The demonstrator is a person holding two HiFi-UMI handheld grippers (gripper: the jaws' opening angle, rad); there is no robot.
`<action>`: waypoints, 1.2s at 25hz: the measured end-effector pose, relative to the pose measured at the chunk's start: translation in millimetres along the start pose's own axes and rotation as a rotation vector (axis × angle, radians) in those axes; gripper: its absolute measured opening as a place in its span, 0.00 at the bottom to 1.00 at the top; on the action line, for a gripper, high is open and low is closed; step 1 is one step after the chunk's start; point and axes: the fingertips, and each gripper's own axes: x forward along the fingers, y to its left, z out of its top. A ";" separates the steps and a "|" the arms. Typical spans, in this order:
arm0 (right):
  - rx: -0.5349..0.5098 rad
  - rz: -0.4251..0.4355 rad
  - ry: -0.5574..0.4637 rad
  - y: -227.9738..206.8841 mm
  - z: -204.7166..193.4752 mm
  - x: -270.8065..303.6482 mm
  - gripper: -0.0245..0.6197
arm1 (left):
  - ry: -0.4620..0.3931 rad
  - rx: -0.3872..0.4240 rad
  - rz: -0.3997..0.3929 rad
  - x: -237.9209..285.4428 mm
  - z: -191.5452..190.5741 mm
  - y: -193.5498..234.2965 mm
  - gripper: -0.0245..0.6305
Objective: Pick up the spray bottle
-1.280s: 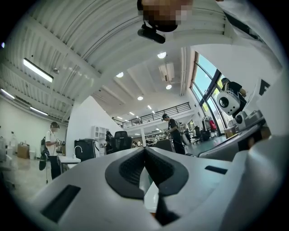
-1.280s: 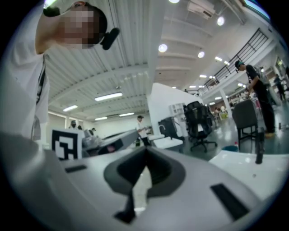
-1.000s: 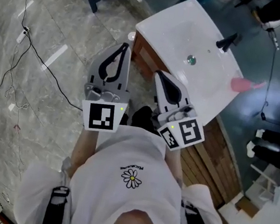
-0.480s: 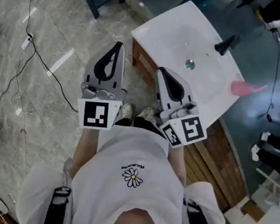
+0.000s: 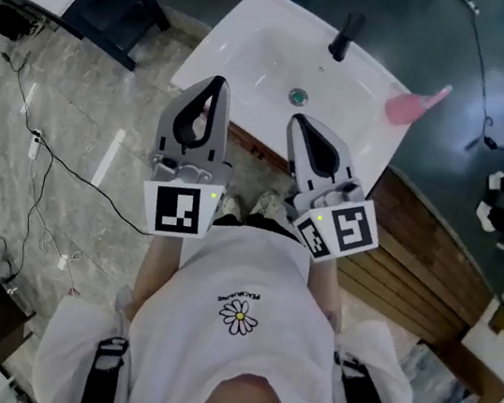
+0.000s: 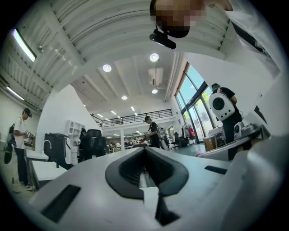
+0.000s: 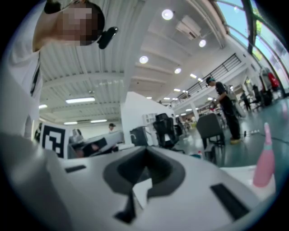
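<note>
While the left tongs (image 5: pixel 215 88) and right tongs (image 5: pixel 299 123) hang pinched together and empty short of the white ceramic basin worktop (image 5: pixel 260 31), the approach seems in hand, and the next move likely means reaching the pink plastic spray bottle (image 5: pixel 408 105) on its right rim with one pair spread.

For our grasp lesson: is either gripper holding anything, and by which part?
Nothing. Left gripper and right gripper are shut, empty; the spray bottle sits on the sink.

Count by kind: grippers 2 (left gripper (image 5: pixel 215 86), right gripper (image 5: pixel 296 122)); spray bottle (image 5: pixel 410 104) 1; sink (image 5: pixel 262 15) 1; faucet (image 5: pixel 344 38) 1; drain (image 5: pixel 297 97) 1.
</note>
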 end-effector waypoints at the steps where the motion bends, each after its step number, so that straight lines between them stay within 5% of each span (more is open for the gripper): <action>1: 0.002 -0.037 -0.010 -11.2 2.1 -7.8 0.08 | -0.002 -0.001 -0.034 8.4 0.2 -12.9 0.07; 12: -0.050 -0.331 -0.048 -90.8 10.7 -85.6 0.08 | -0.042 -0.053 -0.228 60.2 -4.6 -103.4 0.07; 22: -0.113 -0.632 -0.137 -103.0 40.5 -108.1 0.08 | -0.125 -0.129 -0.447 97.9 18.2 -126.9 0.07; 30: -0.145 -0.792 -0.154 -97.5 50.4 -111.4 0.08 | -0.129 -0.197 -0.543 111.9 21.9 -124.5 0.07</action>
